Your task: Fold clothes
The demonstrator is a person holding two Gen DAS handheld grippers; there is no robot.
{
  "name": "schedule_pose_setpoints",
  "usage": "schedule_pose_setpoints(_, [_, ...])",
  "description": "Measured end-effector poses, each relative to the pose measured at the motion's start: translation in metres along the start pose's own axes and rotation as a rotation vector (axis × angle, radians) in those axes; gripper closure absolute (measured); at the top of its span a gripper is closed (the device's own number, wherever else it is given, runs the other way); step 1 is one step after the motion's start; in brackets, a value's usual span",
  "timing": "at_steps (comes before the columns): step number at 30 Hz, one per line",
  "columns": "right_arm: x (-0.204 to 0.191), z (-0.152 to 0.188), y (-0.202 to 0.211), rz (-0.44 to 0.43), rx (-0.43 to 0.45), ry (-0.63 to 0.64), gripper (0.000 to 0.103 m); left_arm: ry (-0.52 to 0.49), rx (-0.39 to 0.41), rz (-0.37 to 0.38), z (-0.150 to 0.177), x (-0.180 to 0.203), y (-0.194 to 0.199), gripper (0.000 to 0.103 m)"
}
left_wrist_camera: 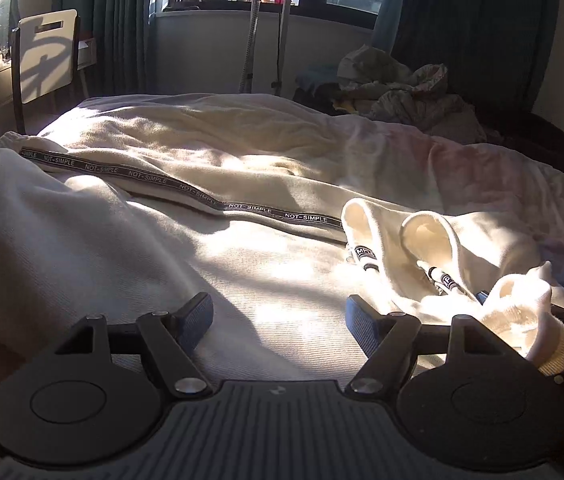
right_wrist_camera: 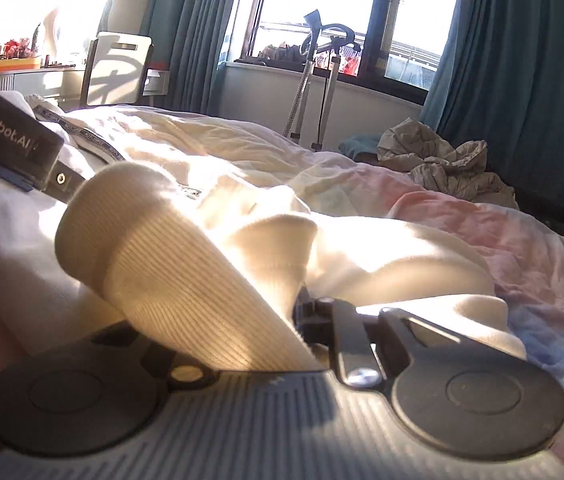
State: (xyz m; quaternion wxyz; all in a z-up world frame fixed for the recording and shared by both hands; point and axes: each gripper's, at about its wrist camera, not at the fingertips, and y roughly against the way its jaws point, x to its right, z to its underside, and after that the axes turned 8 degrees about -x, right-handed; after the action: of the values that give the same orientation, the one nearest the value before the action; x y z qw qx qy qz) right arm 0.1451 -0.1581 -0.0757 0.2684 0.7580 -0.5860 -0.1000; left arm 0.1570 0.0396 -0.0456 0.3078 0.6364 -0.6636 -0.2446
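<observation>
A cream hoodie (left_wrist_camera: 209,152) with a black "NOT-SIMPLE" tape stripe (left_wrist_camera: 185,194) lies spread on the bed; its hood and drawstrings (left_wrist_camera: 438,256) are at the right. My left gripper (left_wrist_camera: 279,316) is open and empty just above the cream fabric. My right gripper (right_wrist_camera: 277,312) is shut on a ribbed cream cuff (right_wrist_camera: 185,280), which drapes over its fingers and hides the tips. The cuff and the right gripper also show at the right edge of the left wrist view (left_wrist_camera: 534,320). The left gripper's body (right_wrist_camera: 9,136) shows at the left of the right wrist view.
The bed has a pink and white sheet (left_wrist_camera: 482,168). A heap of crumpled clothes (left_wrist_camera: 402,88) lies at the far right. A chair (left_wrist_camera: 47,56) stands at the far left, a garment steamer pole (left_wrist_camera: 251,32) by the window, dark curtains (right_wrist_camera: 522,60) beside it.
</observation>
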Motion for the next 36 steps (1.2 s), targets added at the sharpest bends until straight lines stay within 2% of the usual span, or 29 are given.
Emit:
schedule_pose_setpoints(6, [-0.022,-0.018,0.014,0.019,0.105,0.036,0.086,0.047,0.052,0.014,-0.005,-0.012,0.008,0.027])
schedule_pose_setpoints(11, [-0.040,-0.004,-0.015,-0.008,0.004,0.040,0.084,0.087,0.096,0.026,-0.009,-0.022,0.015,0.027])
schedule_pose_setpoints(13, [-0.041,-0.006,-0.015,-0.019,0.008,0.049,0.078,0.103,0.114,0.031,-0.011,-0.026,0.018,0.027])
schedule_pose_setpoints(14, [-0.037,-0.008,-0.013,-0.046,0.006,0.037,0.075,0.101,0.112,0.033,-0.011,-0.026,0.017,0.027])
schedule_pose_setpoints(19, [-0.027,-0.012,0.012,-0.178,-0.043,0.026,0.045,0.066,0.107,0.037,-0.007,-0.017,0.014,0.027])
schedule_pose_setpoints(22, [-0.023,-0.014,0.037,-0.244,-0.066,0.010,0.043,0.045,0.107,0.039,-0.004,-0.012,0.014,0.027])
schedule_pose_setpoints(25, [-0.010,-0.019,0.062,-0.325,-0.066,-0.112,0.043,0.026,0.111,0.036,-0.001,-0.009,0.014,0.027])
schedule_pose_setpoints(28, [0.006,-0.020,0.083,-0.371,-0.035,-0.236,0.043,0.025,0.117,0.045,0.001,-0.008,0.015,0.027])
schedule_pose_setpoints(32, [0.022,-0.016,0.090,-0.300,0.020,-0.324,0.043,0.020,0.114,0.055,0.005,-0.005,0.014,0.027])
schedule_pose_setpoints(34, [0.027,-0.013,0.074,-0.234,0.001,-0.345,0.043,0.010,0.107,0.056,0.007,-0.003,0.012,0.027])
schedule_pose_setpoints(36, [0.025,-0.008,0.052,-0.191,-0.059,-0.336,0.044,-0.011,0.095,0.047,0.010,0.001,0.009,0.027])
